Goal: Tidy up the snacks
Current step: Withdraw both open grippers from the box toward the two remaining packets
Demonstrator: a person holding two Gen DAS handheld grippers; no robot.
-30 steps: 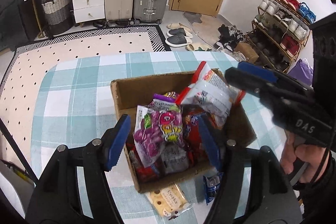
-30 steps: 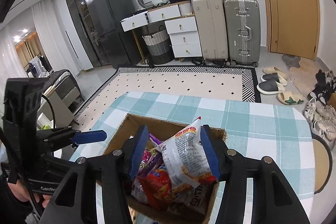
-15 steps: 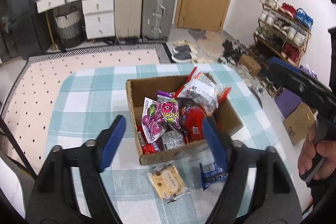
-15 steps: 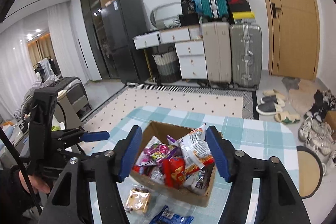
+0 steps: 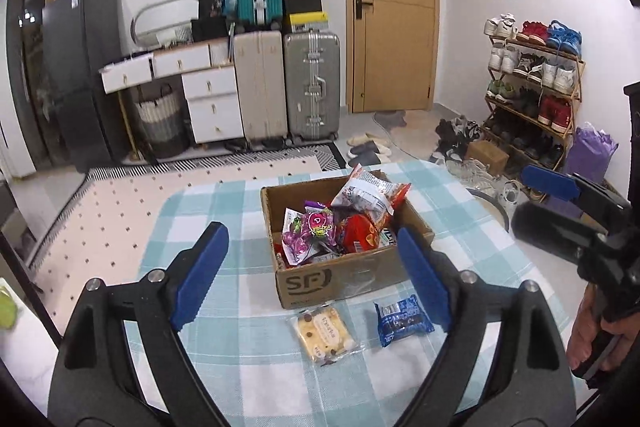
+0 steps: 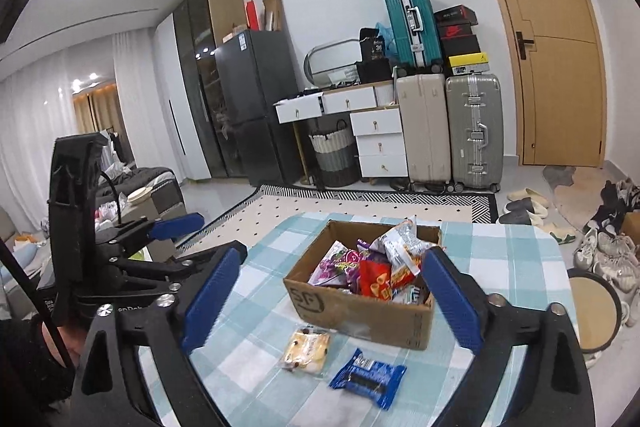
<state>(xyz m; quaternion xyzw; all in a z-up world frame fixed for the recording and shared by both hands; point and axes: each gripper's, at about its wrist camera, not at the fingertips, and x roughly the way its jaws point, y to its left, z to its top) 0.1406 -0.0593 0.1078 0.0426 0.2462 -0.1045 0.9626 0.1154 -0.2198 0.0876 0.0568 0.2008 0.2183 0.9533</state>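
A cardboard box [image 5: 332,281] marked SF stands on the teal-checked tablecloth [image 5: 224,211] and holds several snack bags, among them a purple one [image 5: 310,233] and a white-and-red one [image 5: 370,193]. A yellow cookie packet [image 5: 324,335] and a blue packet [image 5: 402,321] lie on the cloth in front of the box. My left gripper [image 5: 312,275] is open and empty, held back above the table's near side. My right gripper [image 6: 334,297] is open and empty too; the box [image 6: 362,307], cookie packet [image 6: 306,347] and blue packet [image 6: 368,377] lie beyond it.
Beyond the table are a patterned rug [image 5: 132,195], suitcases [image 5: 312,87], white drawers [image 5: 208,99], a door [image 5: 394,11] and a shoe rack [image 5: 532,99]. A round stool [image 6: 596,311] stands at the table's right.
Both grippers have pulled back and up from the box, which now looks smaller. The white-and-red bag that sat between the right fingers lies in the box. The two loose packets came into view.
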